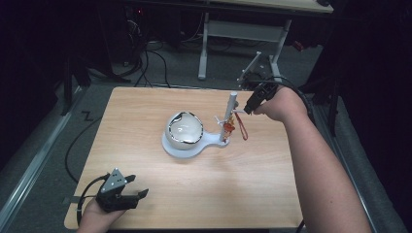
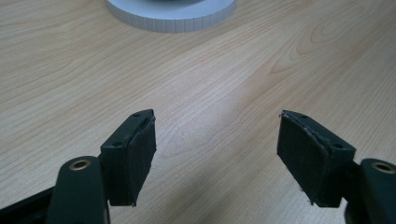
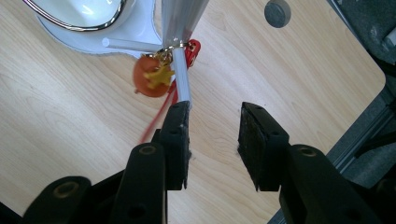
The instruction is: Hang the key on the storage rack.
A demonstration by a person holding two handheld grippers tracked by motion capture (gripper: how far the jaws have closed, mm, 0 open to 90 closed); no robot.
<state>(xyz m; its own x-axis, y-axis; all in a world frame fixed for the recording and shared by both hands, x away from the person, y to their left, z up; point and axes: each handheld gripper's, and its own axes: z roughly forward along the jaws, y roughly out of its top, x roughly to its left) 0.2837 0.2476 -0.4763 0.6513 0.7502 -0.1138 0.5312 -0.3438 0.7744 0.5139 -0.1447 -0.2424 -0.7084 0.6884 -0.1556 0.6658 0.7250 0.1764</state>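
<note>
**At the stand's peg: right tool with the red charm**

At about 1 o'clock from the surface's (image 1: 145, 194) centre, the right tool (image 3: 212, 140) sits just beside the white stand's post (image 1: 228, 116). The charm (image 3: 150, 77), an orange-red disc with a yellow star, hangs from a thin white side peg (image 3: 181, 77), its red cord (image 1: 241, 128) trailing below. The right tool's jaws stand moderately apart with nothing between them; the near jaw lies almost against the peg's tip and over the cord.

Judgement: step in hand is taking or settling the charm on the peg. To do it well, close on the cord just below the ring, not on the peg; slide along the peg's axis, toward 3 o'clock. Keep clear of the bowl (image 1: 185, 128) at 9 o'clock of the post.

The left tool (image 2: 217, 149) rests at 7 o'clock, jaws wide apart, empty.
</note>
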